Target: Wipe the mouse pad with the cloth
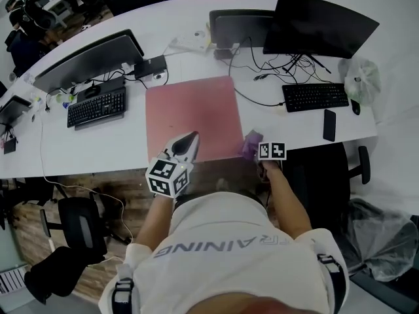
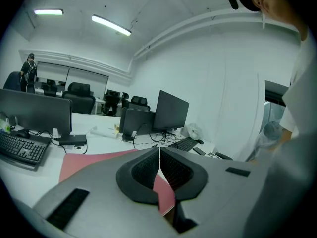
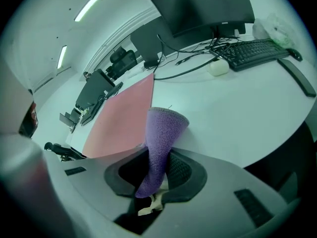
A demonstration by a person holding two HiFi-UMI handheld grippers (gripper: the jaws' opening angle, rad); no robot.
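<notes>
A large pink mouse pad [image 1: 191, 115] lies flat on the white desk [image 1: 131, 142], its near edge at the desk's front. My left gripper [image 1: 186, 146] hovers over the pad's near edge, jaws shut with nothing between them; the pad [image 2: 94, 161] shows beyond its jaws. My right gripper [image 1: 256, 153] is just off the pad's near right corner, shut on a purple cloth [image 1: 250, 142]. In the right gripper view the cloth [image 3: 159, 148] stands up out of the jaws, with the pad [image 3: 124, 118] to its left.
A black keyboard [image 1: 97, 106] and monitor [image 1: 85, 60] sit left of the pad. On the right are another keyboard [image 1: 315, 97], a phone [image 1: 329, 124], a monitor [image 1: 321, 25] and loose cables [image 1: 262, 84]. Office chairs stand below the desk's front edge.
</notes>
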